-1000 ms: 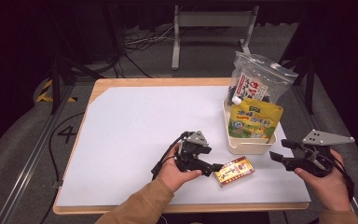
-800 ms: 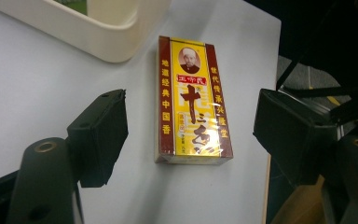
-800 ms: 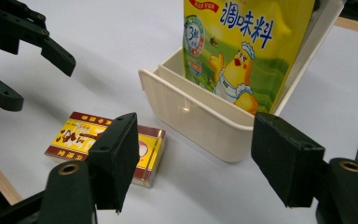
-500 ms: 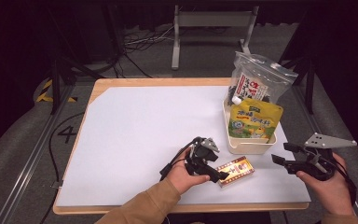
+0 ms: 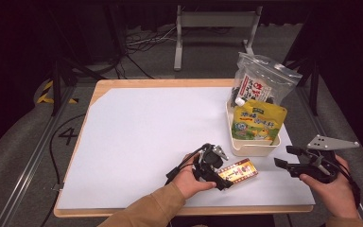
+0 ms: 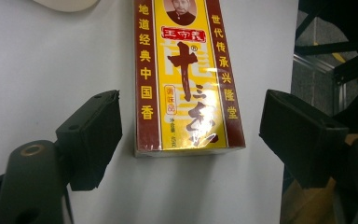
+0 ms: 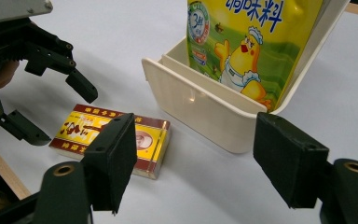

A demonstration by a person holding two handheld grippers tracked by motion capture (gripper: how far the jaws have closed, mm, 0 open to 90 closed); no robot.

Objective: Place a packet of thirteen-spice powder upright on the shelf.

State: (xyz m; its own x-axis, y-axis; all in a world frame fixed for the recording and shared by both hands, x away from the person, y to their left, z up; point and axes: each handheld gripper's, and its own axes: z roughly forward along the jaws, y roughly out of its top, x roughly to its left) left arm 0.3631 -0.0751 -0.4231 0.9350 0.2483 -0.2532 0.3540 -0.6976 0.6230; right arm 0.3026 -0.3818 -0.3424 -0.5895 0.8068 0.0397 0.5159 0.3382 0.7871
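A: While the white table [image 5: 137,127] carries a cream tray [image 5: 253,149] at its 4 o'clock corner, where is the spice box [image 5: 237,171]?

B: Flat, at the tray's 7 o'clock. Left gripper [image 5: 219,176] straddles its end, jaws apart, not touching; right gripper [image 5: 283,157] waits released.

A: Handling?

B: Probably light, stiff cardboard under slippery film; pinch the long side edges [image 6: 142,93].
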